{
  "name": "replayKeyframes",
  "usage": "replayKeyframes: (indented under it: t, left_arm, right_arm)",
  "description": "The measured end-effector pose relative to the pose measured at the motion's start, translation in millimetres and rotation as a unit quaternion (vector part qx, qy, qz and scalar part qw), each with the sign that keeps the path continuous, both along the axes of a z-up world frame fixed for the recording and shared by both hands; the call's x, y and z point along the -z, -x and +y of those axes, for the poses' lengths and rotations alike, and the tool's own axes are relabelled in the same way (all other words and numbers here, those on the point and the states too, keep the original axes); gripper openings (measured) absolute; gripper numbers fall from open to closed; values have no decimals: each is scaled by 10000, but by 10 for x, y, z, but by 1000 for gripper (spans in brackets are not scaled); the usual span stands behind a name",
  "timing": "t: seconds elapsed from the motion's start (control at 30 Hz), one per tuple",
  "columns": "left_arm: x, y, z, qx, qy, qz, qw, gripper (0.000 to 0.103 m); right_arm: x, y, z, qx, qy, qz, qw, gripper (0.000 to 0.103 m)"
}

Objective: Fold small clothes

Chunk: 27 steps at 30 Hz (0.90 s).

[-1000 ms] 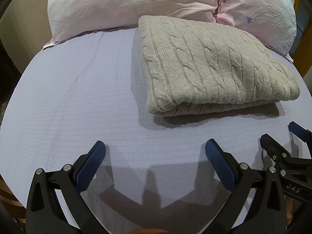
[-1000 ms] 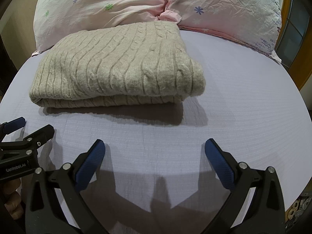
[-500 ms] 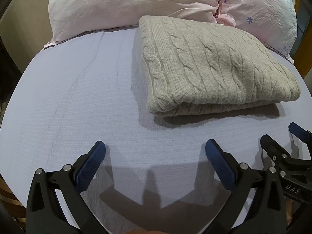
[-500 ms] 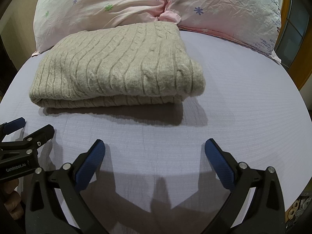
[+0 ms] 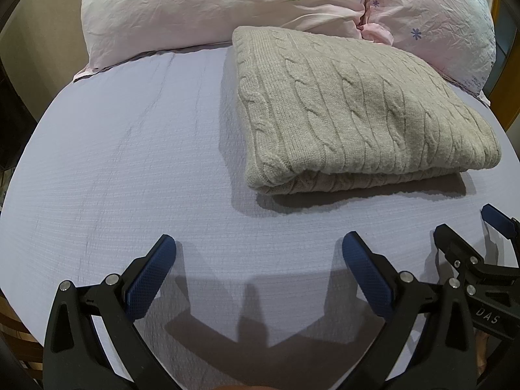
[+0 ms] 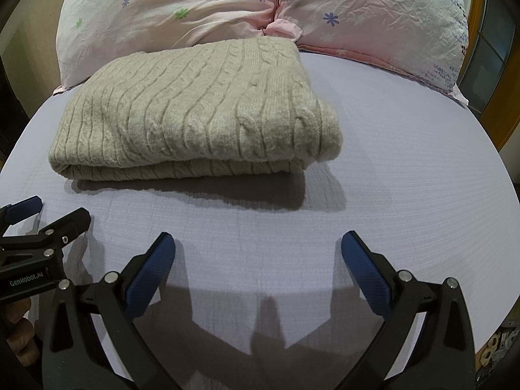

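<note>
Left-wrist view showed almost nothing had changed over the last second: both hand-held grippers, left [image 5: 258, 261] and right [image 6: 258, 260], stayed wide and empty short of the folded sweater [image 5: 354, 110] on the bed [image 5: 113, 162], so folding looked finished.

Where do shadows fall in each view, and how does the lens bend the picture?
Left wrist view: the left gripper throws a dark forked shadow on the sheet, and the sweater shades its near edge. Right wrist view: the right gripper casts a similar shadow; the bed's edges curve and the corners go black, a fisheye effect. Both look sharp.
</note>
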State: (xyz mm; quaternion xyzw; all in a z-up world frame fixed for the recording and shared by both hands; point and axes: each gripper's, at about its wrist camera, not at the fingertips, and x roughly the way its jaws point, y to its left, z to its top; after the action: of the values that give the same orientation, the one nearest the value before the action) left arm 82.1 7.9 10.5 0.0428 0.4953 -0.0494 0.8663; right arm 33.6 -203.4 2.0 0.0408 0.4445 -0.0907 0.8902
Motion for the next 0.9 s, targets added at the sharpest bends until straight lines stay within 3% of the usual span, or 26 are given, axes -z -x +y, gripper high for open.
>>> replayKeyframes:
  t: [0.9]
  left_arm:
    - [-1,7,5,-1,2,-12,10000,102]
  right_arm:
    - [-16,-24,3,12,6,-16,10000,101]
